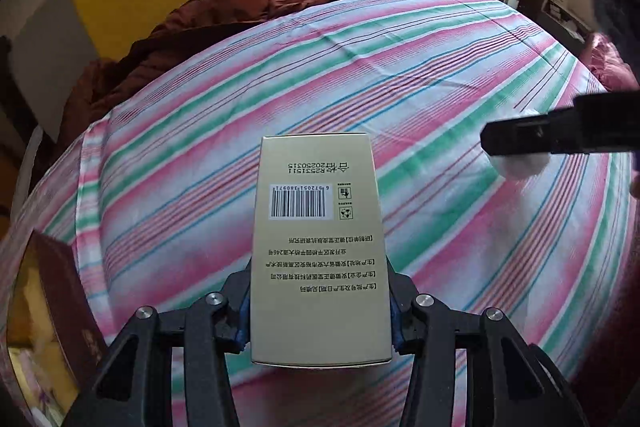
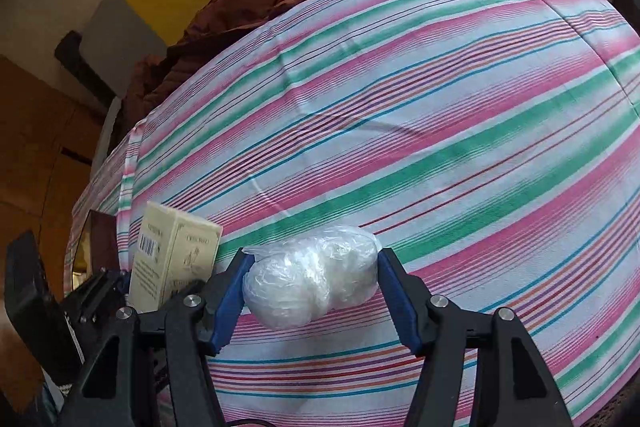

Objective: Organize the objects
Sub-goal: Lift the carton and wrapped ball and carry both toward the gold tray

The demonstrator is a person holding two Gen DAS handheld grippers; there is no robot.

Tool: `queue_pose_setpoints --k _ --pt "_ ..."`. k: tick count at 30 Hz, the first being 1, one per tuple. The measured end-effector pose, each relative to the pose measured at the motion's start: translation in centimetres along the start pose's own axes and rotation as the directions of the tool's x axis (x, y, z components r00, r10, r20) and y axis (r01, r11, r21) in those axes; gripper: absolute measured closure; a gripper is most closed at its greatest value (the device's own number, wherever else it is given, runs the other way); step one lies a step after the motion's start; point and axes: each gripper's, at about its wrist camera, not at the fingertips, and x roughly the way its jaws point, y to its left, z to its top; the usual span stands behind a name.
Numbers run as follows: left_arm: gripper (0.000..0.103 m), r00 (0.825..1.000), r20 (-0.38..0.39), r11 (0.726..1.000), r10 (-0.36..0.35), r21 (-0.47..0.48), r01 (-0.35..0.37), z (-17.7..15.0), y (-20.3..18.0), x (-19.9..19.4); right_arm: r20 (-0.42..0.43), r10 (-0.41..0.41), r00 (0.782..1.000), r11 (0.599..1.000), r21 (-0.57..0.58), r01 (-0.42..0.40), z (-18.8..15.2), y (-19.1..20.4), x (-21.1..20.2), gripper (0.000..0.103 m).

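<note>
Your left tool [image 1: 320,311] is gripping a cream box [image 1: 320,251] by its long sides, its blue pads pressing on the near half of the carton. The box is pointing away from you, barcode face up, and it is hanging over the striped bed sheet [image 1: 420,75]; whether its underside is touching the sheet cannot be told. From the right wrist view the same box [image 2: 172,259] is standing at the near left, with your left tool [image 2: 96,291] clamped around its lower part.

Your right tool [image 2: 312,291] is gripping a white bundle wrapped in clear plastic [image 2: 312,283], one blue pad pressing on each end of it. The bundle is sitting just above the sheet [image 2: 440,87] near the bed's near edge. In the left wrist view that bundle [image 1: 520,163] is showing at the right, partly hidden under the black finger [image 1: 520,137] of your right tool.

A dark red book [image 1: 68,287] is lying at the near left corner. A rust-brown garment [image 1: 180,39] is bunching at the far left edge of the bed.
</note>
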Motion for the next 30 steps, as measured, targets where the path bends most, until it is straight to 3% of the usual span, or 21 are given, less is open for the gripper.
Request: queue_pose_setpoints --k 5,8,16,30 --pt "0.053 0.999 0.049 0.997 0.013 -0.076 -0.009 -4.4 0.7 -2.1 -0.056 -0.001 0.998 1.0 -0.03 0.0 0.3 0.4 1.5 0.039" --pt "0.053 0.996 0.083 0.997 0.018 -0.081 -0.011 -5.2 0.7 -2.5 -0.065 -0.012 0.998 1.0 -0.03 0.01 0.4 0.3 2.0 0.039" --pt "0.052 0.994 0.112 0.995 0.015 -0.098 -0.004 -5.5 0.8 -1.2 -0.048 -0.122 0.991 0.99 -0.071 0.119 0.6 0.9 2.4 0.039" --pt "0.052 0.988 0.151 0.994 0.024 -0.109 -0.007 -6.3 0.6 -1.2 -0.025 -0.116 0.993 0.991 -0.075 0.114 0.9 1.2 2.4 0.039"
